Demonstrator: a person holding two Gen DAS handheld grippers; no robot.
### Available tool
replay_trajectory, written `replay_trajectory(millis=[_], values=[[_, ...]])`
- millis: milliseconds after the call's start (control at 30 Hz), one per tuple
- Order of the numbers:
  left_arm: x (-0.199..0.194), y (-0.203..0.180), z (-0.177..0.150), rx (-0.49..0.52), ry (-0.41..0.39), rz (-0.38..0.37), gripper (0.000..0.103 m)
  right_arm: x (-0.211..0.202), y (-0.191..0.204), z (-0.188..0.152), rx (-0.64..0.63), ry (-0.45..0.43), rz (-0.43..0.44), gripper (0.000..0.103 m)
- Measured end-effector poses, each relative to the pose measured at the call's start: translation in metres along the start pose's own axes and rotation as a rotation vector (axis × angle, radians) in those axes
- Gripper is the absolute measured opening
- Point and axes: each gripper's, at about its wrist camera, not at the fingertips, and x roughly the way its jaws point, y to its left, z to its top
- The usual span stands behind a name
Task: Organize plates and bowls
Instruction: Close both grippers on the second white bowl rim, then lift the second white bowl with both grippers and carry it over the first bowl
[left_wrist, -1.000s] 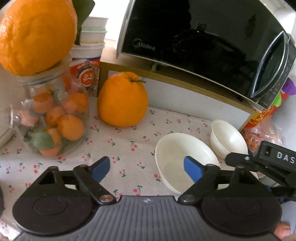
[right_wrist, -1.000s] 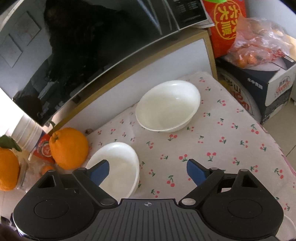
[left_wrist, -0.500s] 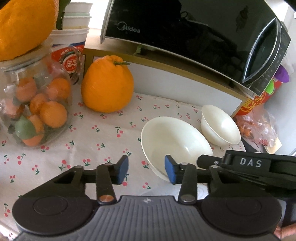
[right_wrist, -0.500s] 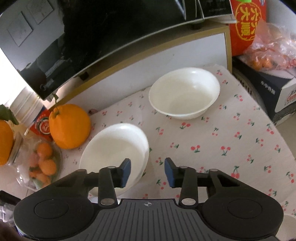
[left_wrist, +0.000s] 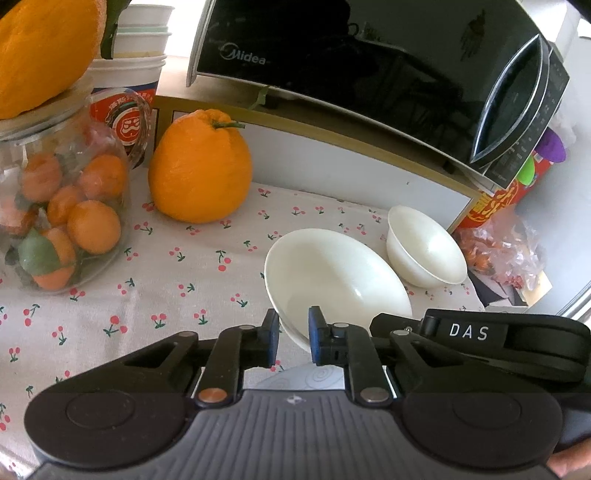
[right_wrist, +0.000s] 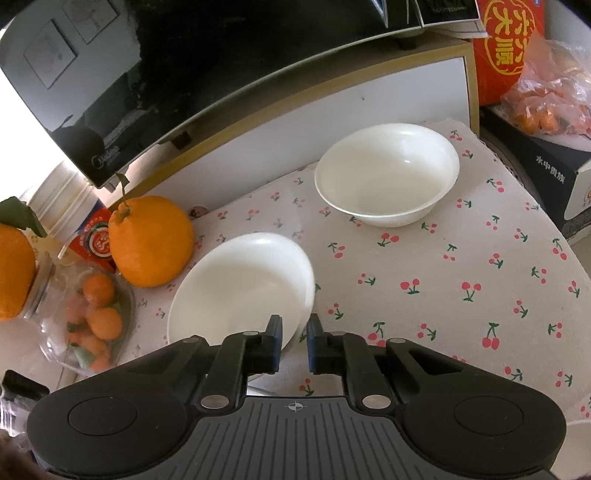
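Note:
A large white bowl (left_wrist: 332, 273) sits on the cherry-print cloth; a smaller white bowl (left_wrist: 424, 247) stands behind it to the right. My left gripper (left_wrist: 292, 334) is shut on the near rim of the large bowl, one finger inside, one outside. In the right wrist view my right gripper (right_wrist: 294, 341) is shut on the right edge of the same large bowl (right_wrist: 240, 291). The smaller bowl (right_wrist: 388, 173) stands apart, farther back. The right gripper's body (left_wrist: 480, 343) shows at the lower right of the left wrist view.
A big orange (left_wrist: 201, 166) and a glass jar of small oranges (left_wrist: 62, 206) stand at the left. A black microwave (left_wrist: 369, 66) sits on a shelf behind. A red package and a bag of fruit (right_wrist: 550, 99) lie at the right, beyond the cloth's edge.
Both grippers went from wide open to closed on the large bowl's rim while moving in toward it.

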Motion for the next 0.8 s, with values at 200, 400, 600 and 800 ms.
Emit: replay_trajectory(millis=[200, 400, 600, 800], values=[[-0.006, -0.003, 0.0, 0.013, -0.02, -0.002, 0.014, -0.006, 0.002, 0.002, 0.0, -0.019, 0.004, 0.012], [-0.014, -0.006, 0.003, 0.012, -0.042, -0.019, 0.014, -0.017, 0.005, 0.006, -0.006, -0.04, 0.006, 0.012], [-0.028, -0.012, 0.004, 0.015, -0.065, -0.03, 0.014, -0.038, 0.008, 0.007, -0.013, -0.067, 0.021, 0.012], [-0.045, -0.016, 0.002, 0.017, -0.08, -0.046, 0.014, -0.056, 0.009, 0.004, -0.018, -0.08, 0.03, 0.012]])
